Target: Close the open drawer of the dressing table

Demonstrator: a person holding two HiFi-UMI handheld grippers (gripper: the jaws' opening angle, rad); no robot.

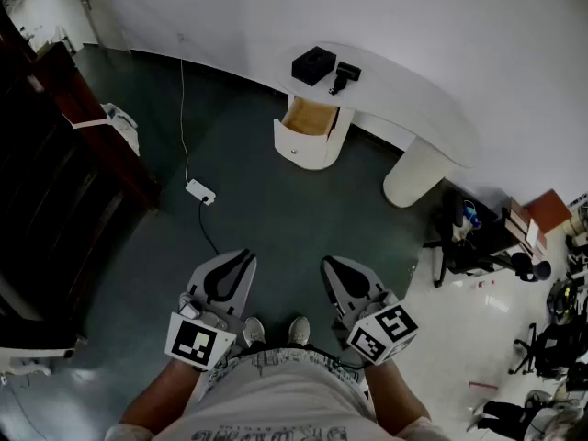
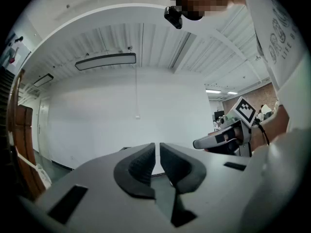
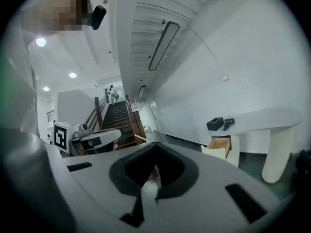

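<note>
**Item: drawer (image 1: 309, 118).** It is open, with the wood-lined inside showing. It is drawn out of the round white pedestal (image 1: 310, 152) under the left end of the bench (image 1: 404, 92), as the head view has it. We see nothing sticking up above its sides.

**On the bench top, near that same end:** a black box (image 1: 313, 65), with a small black object (image 1: 345, 77) just beside it.

**Floor (image 1: 276, 209):** dark, lying between us and the pedestal. A white power strip (image 1: 200, 191) with its cable lies left of the straight path.

**Left claw (image 2: 157, 152):** narrow, a thin slit between the pads and nothing in it.

**Right claw (image 3: 155, 152):** tips together, empty.

Both are held at our waist, well apart from the drawer.

**Handling note, our judgement:** the step in hand is the approach.
- We would walk up square to the drawer front, passing to the right of the cable.
- We would use one closed claw as a blunt pusher and set it on the middle of the front panel.
- We would press straight in along the drawer's travel, since an off-centre push may skew it.
</note>
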